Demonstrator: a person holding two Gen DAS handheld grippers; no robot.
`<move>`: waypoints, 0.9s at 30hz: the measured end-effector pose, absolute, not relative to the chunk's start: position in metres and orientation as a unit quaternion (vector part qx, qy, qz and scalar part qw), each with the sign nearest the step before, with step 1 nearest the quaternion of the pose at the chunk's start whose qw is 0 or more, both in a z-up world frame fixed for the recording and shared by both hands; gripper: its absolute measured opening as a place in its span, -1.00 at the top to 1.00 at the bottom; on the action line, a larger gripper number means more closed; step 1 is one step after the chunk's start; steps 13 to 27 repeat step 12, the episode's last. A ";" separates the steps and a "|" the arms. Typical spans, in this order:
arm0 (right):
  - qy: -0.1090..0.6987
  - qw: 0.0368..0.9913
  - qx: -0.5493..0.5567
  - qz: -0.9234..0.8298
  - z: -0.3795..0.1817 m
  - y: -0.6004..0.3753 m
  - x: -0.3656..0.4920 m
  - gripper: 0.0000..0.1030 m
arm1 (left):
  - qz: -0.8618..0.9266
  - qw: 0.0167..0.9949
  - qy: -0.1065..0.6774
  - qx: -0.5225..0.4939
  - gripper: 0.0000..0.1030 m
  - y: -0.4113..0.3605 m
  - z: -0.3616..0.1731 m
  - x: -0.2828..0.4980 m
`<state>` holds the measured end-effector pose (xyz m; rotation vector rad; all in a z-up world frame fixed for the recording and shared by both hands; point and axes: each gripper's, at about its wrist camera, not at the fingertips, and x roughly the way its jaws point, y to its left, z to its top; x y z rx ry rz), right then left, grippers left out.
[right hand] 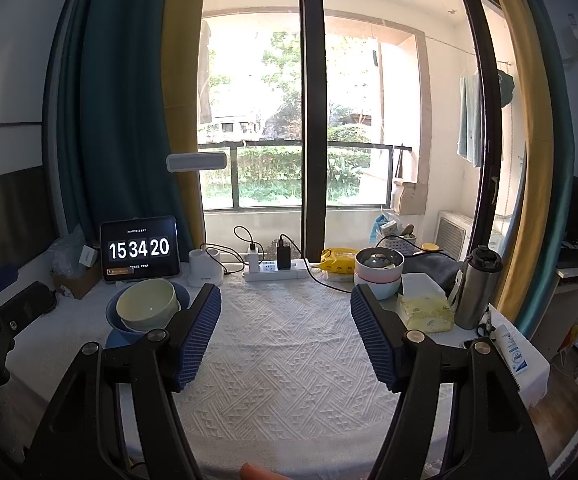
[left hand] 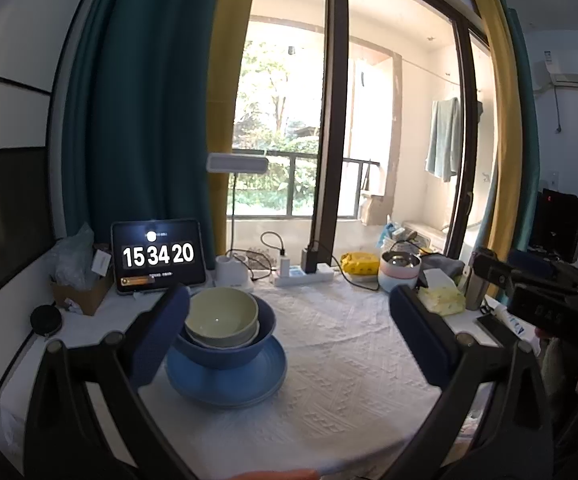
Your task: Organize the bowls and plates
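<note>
At the far left of the tabletop (right hand: 289,360) stands a tablet (right hand: 139,249) showing a clock. Just in front of it sits the whole stack: a pale green bowl (left hand: 221,316) nested in a dark blue bowl (left hand: 229,344), and that on a blue plate (left hand: 229,384). A second pale rim seems to show under the green bowl, though I cannot be sure of it. Everything in the stack sits mouth up, its axis upright, but the green bowl leans a little toward the tablet rather than lying level in the blue one.

The left claw (left hand: 289,332) hangs over the cloth with its jaws spread wide and nothing between them; its left pad is right beside the stack, and I cannot tell if it touches. Further right, the right claw (right hand: 285,336) is also wide open and empty, above bare cloth well clear of the dishes.

Beyond, near the window, are a power strip (right hand: 277,270), a yellow packet (right hand: 339,260), a white bowl with a pink band (right hand: 379,270) holding odds and ends, a tissue pack (right hand: 427,308) and a steel flask (right hand: 479,288).

To my eye the sorting looks nearly or wholly done: no loose plate or bowl lies on the open cloth. What may remain is settling the tilted green bowl, and perhaps the pink-banded one, if it counts.
</note>
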<state>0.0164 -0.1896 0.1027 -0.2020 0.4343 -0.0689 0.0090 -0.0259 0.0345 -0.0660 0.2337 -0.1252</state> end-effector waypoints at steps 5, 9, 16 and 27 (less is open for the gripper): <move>0.214 0.971 -0.098 -0.034 0.103 -0.190 0.016 -0.37 | -0.061 0.990 0.121 -0.032 -0.96 -0.026 0.035 0.009; 0.213 0.972 -0.098 -0.036 0.104 -0.194 0.016 -0.37 | -0.055 0.991 0.116 -0.024 -0.96 -0.029 0.040 0.008; 0.213 0.972 -0.095 -0.040 0.104 -0.198 0.018 -0.37 | -0.050 0.991 0.120 -0.022 -0.96 -0.027 0.040 0.011; 0.213 0.972 -0.095 -0.040 0.104 -0.198 0.018 -0.37 | -0.050 0.991 0.120 -0.022 -0.96 -0.027 0.040 0.011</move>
